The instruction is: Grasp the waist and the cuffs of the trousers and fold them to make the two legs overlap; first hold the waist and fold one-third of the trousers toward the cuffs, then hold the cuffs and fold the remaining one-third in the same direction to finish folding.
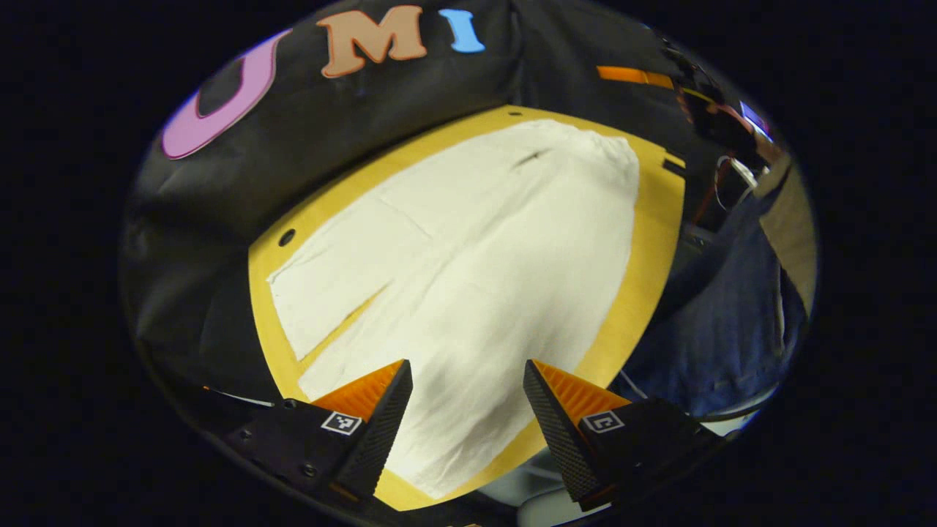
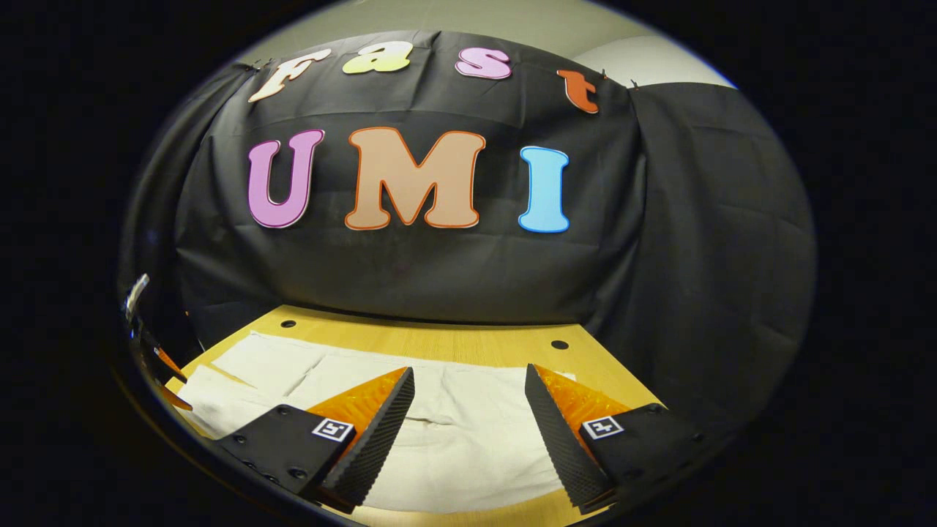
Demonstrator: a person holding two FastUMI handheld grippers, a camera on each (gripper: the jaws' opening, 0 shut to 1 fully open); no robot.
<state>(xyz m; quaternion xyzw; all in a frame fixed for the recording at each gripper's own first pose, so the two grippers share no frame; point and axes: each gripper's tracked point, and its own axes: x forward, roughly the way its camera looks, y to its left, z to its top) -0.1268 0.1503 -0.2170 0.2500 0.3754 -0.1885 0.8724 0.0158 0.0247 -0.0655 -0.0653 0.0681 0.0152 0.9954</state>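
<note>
Left gripper (image 1: 468,380) agape, cream trousers (image 1: 468,271) flat, legs parted, wooden table (image 1: 651,256)

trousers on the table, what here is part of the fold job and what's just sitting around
Part of the job:
- trousers, spread flat, legs not yet overlapped
- left gripper, open above a leg
- right gripper, open above the cloth

Just there:
- wooden table with holes
- black cloth wall
- person's dark sleeve
</note>
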